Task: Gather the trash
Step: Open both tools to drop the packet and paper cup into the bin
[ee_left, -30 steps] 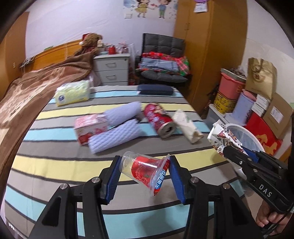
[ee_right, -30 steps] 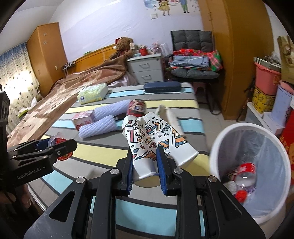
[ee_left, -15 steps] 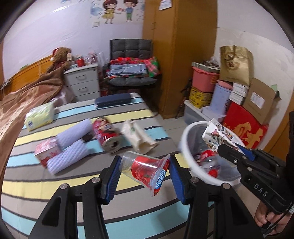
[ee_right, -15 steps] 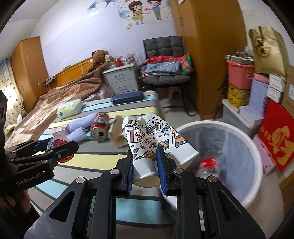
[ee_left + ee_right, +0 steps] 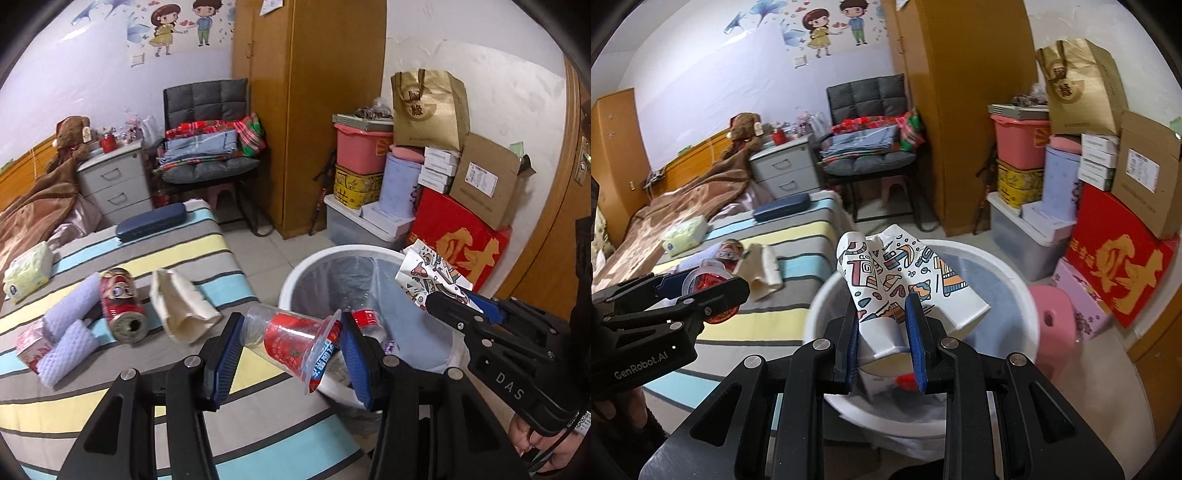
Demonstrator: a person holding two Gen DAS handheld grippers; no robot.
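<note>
Left gripper (image 5: 291, 345) jaws clamp a plastic cup (image 5: 291, 341); right gripper (image 5: 884, 334) jaws pinch a paper cup (image 5: 886, 284) over the bin (image 5: 1015, 280).

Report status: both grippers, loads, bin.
Left gripper shut on clear plastic cup. Right gripper shut on patterned paper cup, over white trash bin. Nothing blocking.

Place: a home bedroom.
Signs: striped bed (image 5: 207, 251), brown blanket (image 5: 683, 206), bedside drawers (image 5: 110, 184), wardrobe (image 5: 314, 110), cartoon wall stickers (image 5: 834, 29).
</note>
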